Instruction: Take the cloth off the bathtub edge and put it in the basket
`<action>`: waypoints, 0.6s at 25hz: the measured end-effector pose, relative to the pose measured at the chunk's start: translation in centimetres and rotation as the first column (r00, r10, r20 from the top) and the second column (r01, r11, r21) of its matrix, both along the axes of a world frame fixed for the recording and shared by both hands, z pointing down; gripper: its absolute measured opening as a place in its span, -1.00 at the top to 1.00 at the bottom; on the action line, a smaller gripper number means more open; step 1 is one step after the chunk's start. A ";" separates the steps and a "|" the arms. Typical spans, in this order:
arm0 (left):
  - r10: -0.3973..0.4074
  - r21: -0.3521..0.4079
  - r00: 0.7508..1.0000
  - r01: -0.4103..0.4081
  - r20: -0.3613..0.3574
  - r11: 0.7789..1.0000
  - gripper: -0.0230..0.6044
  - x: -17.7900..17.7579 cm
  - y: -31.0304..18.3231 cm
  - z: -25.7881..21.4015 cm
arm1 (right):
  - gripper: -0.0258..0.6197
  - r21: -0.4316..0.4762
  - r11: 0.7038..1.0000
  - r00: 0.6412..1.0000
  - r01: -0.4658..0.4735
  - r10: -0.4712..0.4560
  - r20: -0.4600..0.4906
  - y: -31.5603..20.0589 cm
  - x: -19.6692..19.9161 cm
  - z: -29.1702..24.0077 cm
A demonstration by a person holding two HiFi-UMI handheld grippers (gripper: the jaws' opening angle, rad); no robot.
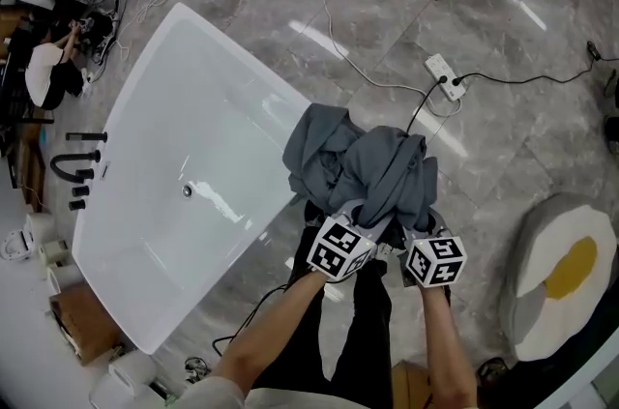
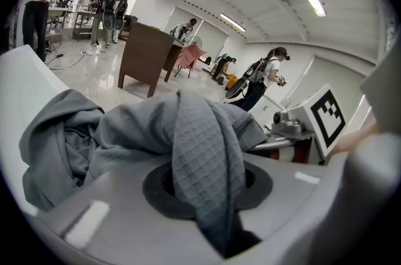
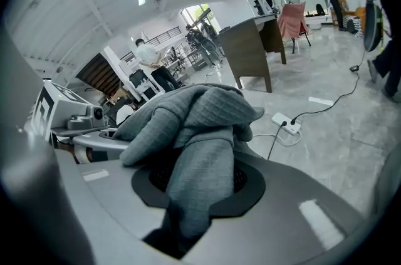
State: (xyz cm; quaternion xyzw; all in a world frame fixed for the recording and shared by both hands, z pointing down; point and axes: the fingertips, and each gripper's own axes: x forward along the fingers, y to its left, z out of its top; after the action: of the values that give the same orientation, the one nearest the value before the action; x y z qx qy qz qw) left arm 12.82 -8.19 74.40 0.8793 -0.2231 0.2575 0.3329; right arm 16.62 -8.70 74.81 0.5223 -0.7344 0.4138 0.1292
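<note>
**Q:** Left gripper (image 1: 346, 228) status?
**A:** Clamped on a fold of the grey cloth (image 1: 358, 160).
**Q:** Right gripper (image 1: 426, 235)?
**A:** Clamped on another fold of it, at 3 o'clock of the left gripper.
**Q:** Cloth location?
**A:** Bunched at 12 o'clock of both grippers and at 3 o'clock of the bathtub (image 1: 184, 107), overlapping its rim in the head view.

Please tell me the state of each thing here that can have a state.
cloth: bunched, gripped by both tools.
left tool: shut on the cloth.
right tool: shut on the cloth.
bathtub: empty, no water visible.
power strip: one black plug inserted.
</note>
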 end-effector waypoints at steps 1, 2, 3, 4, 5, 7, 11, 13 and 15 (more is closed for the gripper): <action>0.003 -0.006 1.000 -0.003 0.000 1.000 0.46 0.5 0.5 0.2 | 0.62 -0.006 1.000 1.000 -0.004 0.004 0.003 0.5 0.5 0.2; 0.006 -0.013 1.000 -0.006 -0.001 1.000 0.46 1.0 0.9 0.3 | 0.62 -0.012 1.000 1.000 -0.007 0.008 0.005 1.0 1.0 0.4; 0.009 -0.020 1.000 -0.009 -0.002 1.000 0.46 1.5 1.4 0.5 | 0.62 -0.018 1.000 1.000 -0.011 0.011 0.005 1.4 1.5 0.5; 0.011 -0.028 1.000 -0.011 -0.002 1.000 0.46 1.9 1.9 0.7 | 0.62 -0.025 1.000 1.000 -0.012 0.012 0.005 1.9 1.9 0.7; 0.013 -0.037 1.000 -0.013 -0.002 0.999 0.46 2.2 2.4 0.9 | 0.62 -0.034 0.999 1.000 -0.012 0.012 0.005 2.4 2.2 1.0; 0.015 -0.060 1.000 -0.015 0.000 0.998 0.46 3.1 3.5 1.7 | 0.62 -0.058 0.998 1.000 -0.009 0.009 0.003 3.6 3.1 1.8; 0.025 -0.104 1.000 -0.023 0.014 0.994 0.46 4.5 5.3 3.6 | 0.62 -0.106 0.994 1.000 -0.001 0.002 0.009 5.5 4.4 3.8; 0.026 -0.130 0.999 -0.023 0.023 0.991 0.46 4.9 6.1 4.7 | 0.62 -0.133 0.991 1.000 0.007 -0.006 0.011 6.4 4.8 5.0; 0.027 -0.156 0.999 -0.022 0.034 0.988 0.46 5.1 6.7 5.8 | 0.62 -0.160 0.987 1.000 0.017 -0.015 0.014 7.1 5.0 6.1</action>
State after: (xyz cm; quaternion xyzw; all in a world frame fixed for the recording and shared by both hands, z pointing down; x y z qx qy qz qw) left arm 17.97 -1.45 80.16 0.8486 -0.1976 0.2938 0.3931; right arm 21.61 -1.61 80.95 0.5018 -0.7037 0.4737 0.1693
